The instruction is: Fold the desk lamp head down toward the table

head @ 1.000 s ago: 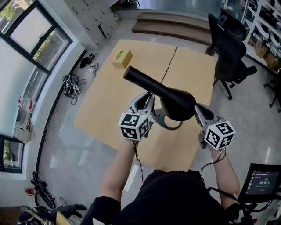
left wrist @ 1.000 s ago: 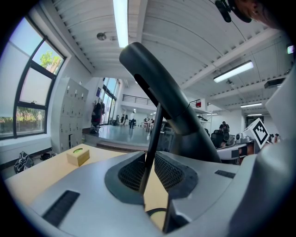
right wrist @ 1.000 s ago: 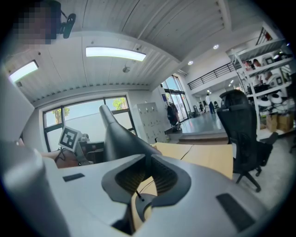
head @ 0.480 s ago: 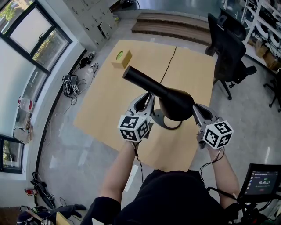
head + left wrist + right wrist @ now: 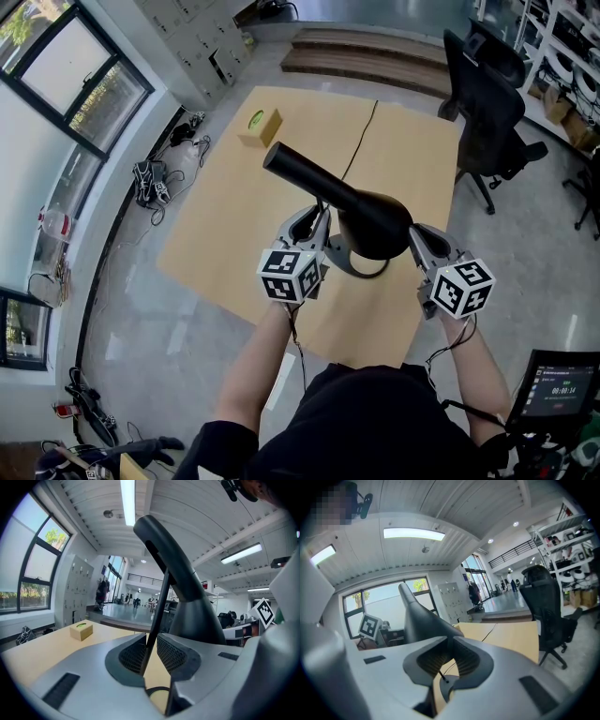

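- Both claws stay closed tight: left claw (image 5: 152, 639) and right claw (image 5: 451, 641).
- Worktop (image 5: 234, 187) holds the lamp near its front edge.
- Lamp head (image 5: 361, 211) has hardly moved. It still sits high beside the right claw, so I think the folding has barely begun.
- Thin lamp pole (image 5: 159, 606) is pinched in the left claw.

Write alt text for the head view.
A black desk lamp stands on a tan table, with the left tongs and right tongs close on either side of it. A small wooden box sits near the table's far edge.
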The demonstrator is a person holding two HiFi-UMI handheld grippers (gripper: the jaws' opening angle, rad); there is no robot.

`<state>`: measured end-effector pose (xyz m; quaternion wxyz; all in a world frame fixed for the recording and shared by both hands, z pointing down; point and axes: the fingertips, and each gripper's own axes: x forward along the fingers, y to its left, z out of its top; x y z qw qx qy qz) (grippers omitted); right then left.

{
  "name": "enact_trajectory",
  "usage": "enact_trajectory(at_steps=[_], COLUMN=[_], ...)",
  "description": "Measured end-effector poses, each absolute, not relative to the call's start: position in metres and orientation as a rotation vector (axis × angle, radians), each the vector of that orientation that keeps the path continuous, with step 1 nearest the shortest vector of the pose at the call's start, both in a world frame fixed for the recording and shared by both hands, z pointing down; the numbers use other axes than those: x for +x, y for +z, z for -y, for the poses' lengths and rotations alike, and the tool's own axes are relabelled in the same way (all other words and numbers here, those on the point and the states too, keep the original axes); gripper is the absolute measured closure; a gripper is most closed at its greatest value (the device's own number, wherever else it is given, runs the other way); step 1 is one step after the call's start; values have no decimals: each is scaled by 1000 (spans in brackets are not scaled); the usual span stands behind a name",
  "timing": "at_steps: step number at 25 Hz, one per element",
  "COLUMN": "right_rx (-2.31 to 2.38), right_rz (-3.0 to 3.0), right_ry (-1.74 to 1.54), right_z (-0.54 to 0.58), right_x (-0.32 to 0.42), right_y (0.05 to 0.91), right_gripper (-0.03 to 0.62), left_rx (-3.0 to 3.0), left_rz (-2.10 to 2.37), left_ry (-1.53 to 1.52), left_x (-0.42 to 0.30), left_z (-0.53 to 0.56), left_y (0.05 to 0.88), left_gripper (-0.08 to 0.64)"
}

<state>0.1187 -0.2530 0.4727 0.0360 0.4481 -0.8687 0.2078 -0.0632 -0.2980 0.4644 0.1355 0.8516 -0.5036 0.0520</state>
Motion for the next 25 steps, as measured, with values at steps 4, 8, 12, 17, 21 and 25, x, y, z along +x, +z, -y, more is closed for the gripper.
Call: enact_trajectory(at_steps=[4, 8, 12, 17, 21, 25], right_rx=[1376, 1373, 1372, 1366, 1361, 1358], right_rz=[2668, 2673, 2670, 2670, 2669, 2669], right_ry=[646, 651, 658, 667, 677, 683], right_z=[254, 254, 253, 254, 254, 255], right_x=[117, 117, 116, 114, 112, 112], right_y=[474, 474, 476, 478, 480, 483], right_gripper=[554, 554, 554, 554, 554, 554], left_rx=[2447, 2440, 2435, 2429, 2429, 2428], left_rz=[1458, 1454, 1452, 1441, 1439, 1436], left_ry=[161, 174, 185, 190, 202, 203], left_x=[-66, -67, -66, -67, -68, -67], left_z=[297, 296, 296, 296, 297, 297], left_y=[472, 478, 481, 482, 483, 484], left_gripper=[489, 489, 489, 489, 489, 489])
